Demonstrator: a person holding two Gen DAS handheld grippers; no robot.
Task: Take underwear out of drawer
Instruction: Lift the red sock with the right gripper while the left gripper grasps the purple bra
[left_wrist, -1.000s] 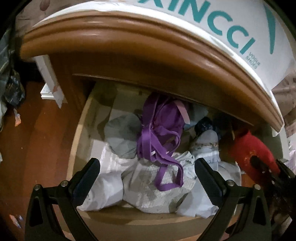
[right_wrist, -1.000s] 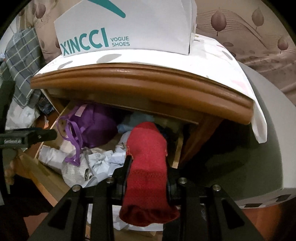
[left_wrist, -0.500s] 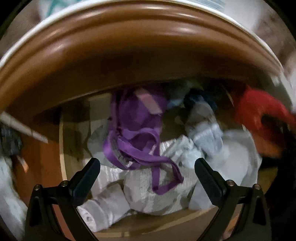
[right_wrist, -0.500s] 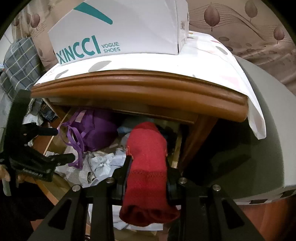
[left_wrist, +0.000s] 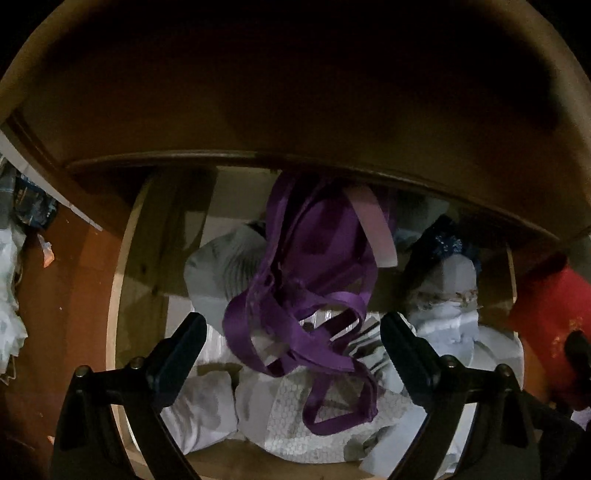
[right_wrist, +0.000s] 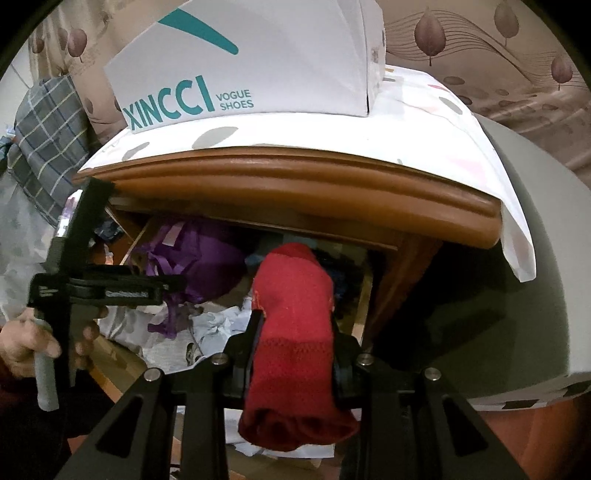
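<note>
While the right gripper (right_wrist: 295, 332) stays clamped on a red garment (right_wrist: 295, 310), more remain. The left gripper (left_wrist: 291, 347), jaws closing, straddles a purple bra (left_wrist: 314, 266) in the drawer (left_wrist: 122, 280).

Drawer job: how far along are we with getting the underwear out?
Done: the drawer stands open, and the right tongs are clamped on a red garment lifted above it. In hand: the left tongs are closing over the purple underwear, not yet gripping. Left: grip it, lift it clear; pale garments remain.

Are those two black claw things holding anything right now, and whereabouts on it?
The right gripper clamps a red sock around its middle. The left gripper, jaws closing, holds nothing yet above the purple bra.
</note>
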